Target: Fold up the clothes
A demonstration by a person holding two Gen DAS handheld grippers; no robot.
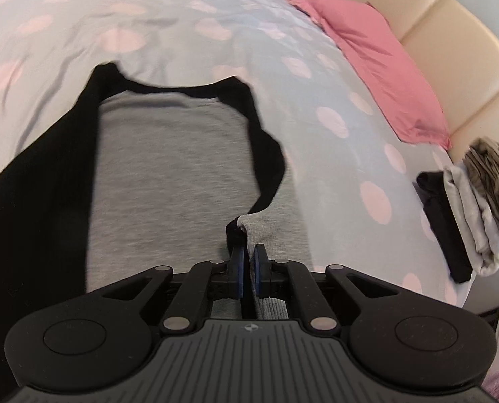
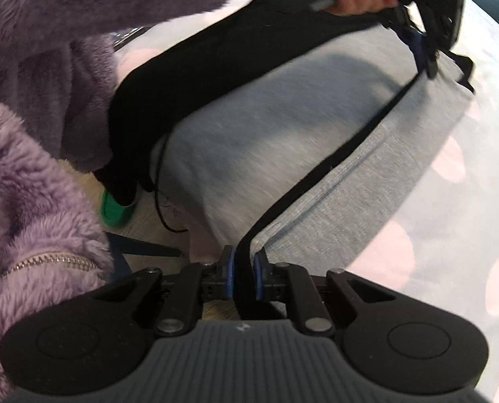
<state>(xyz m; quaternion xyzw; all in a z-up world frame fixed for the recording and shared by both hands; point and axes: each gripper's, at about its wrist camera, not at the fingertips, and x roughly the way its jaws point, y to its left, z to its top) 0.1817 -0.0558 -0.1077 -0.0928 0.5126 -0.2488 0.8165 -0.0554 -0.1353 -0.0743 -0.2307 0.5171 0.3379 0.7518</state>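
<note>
While both claws pinch one black edge, the garment lies across the bed.

On the left, the left claw (image 1: 248,255) is pressed together on a bunched bit of black trim and grey cloth of the grey-and-black garment (image 1: 168,168), which is spread on the spotted bed cover (image 1: 182,16); further right sit a pink pillow (image 1: 377,67) and a stack of folded clothes (image 1: 467,215). The right claw (image 2: 243,268) grips the same black band, drawn taut between the two, probably so that side lifts as one straight line for folding over. A purple fleece sleeve (image 2: 41,168) fills the right wrist view's left.
</note>
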